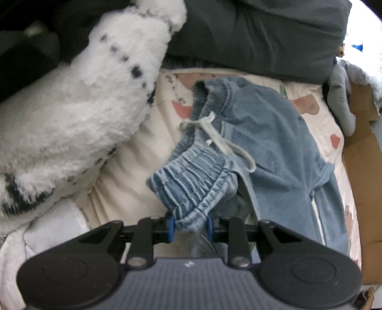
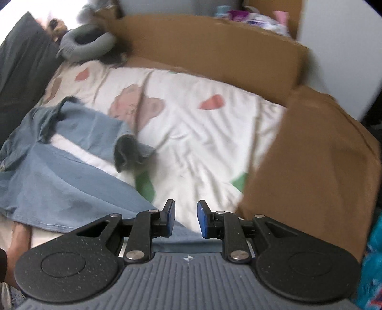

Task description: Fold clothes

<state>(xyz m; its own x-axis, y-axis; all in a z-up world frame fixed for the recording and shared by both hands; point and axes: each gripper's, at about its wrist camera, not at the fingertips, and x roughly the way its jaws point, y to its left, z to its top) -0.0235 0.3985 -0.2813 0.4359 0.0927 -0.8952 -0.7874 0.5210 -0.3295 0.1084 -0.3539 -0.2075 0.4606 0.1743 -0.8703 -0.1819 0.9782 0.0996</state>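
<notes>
Jeans (image 1: 274,133) waistband pinched in left gripper (image 1: 189,226); right gripper (image 2: 185,219) parted, empty.

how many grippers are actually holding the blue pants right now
1. The left gripper is shut on the blue pants waistband. The right gripper is open, empty, over the bedsheet.

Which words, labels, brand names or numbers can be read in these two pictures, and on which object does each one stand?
None can be read.
Left gripper housing: a small white mark, too small to read.
Right gripper housing: a small round mark, no letters legible.
Colourful packages behind the cardboard box: print too blurred to read.
</notes>
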